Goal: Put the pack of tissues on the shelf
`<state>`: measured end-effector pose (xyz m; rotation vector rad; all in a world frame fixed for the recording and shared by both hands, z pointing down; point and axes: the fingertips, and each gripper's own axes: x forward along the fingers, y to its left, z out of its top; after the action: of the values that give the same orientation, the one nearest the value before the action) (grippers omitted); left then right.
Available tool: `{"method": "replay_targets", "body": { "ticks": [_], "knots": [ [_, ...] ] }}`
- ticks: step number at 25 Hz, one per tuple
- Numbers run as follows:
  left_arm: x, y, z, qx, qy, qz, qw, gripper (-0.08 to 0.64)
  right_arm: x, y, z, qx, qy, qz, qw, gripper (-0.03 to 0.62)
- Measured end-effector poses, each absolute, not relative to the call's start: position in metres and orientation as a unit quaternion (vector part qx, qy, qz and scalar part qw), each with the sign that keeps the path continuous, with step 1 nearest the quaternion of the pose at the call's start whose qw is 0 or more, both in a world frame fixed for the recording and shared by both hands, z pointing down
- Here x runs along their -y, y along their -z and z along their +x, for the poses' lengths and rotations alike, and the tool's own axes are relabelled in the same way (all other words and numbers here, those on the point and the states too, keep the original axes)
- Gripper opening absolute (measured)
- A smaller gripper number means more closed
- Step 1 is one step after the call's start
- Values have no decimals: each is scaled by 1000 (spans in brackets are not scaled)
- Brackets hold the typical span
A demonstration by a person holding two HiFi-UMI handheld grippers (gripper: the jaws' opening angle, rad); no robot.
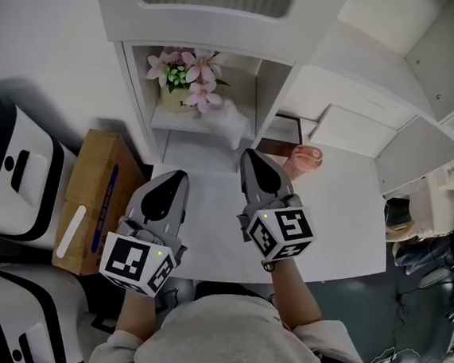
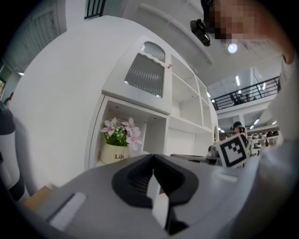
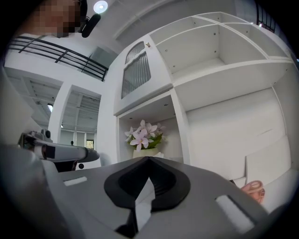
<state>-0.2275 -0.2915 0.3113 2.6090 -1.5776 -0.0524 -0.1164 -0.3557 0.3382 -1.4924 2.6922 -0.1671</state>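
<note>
The pack of tissues (image 1: 231,121) is a soft white bundle lying in the open shelf cubby (image 1: 167,120), just right of a pot of pink flowers (image 1: 186,75). In the right gripper view a bit of the pack (image 3: 157,154) shows beside the pot (image 3: 142,151). My right gripper (image 1: 250,155) hovers over the white table (image 1: 342,228) a short way in front of the cubby, jaws shut and empty (image 3: 149,159). Lower and further left, my left gripper (image 1: 178,177) is also shut with nothing in it (image 2: 153,157). Neither gripper touches the pack.
A cardboard box (image 1: 89,203) stands left of the table, with white-and-black machines (image 1: 4,171) beyond it. A pink object (image 1: 303,158) and a dark brown item (image 1: 281,134) sit at the table's back right. Taller white shelves (image 1: 429,68) rise to the right.
</note>
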Motion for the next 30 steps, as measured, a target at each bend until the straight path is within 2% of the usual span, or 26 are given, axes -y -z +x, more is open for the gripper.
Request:
{"method": "replay_targets", "body": {
  "ticks": [30],
  "knots": [
    [252, -308, -132, 413, 16, 910, 28, 2, 237, -305, -56, -878, 23, -477, 37, 0]
  ]
}}
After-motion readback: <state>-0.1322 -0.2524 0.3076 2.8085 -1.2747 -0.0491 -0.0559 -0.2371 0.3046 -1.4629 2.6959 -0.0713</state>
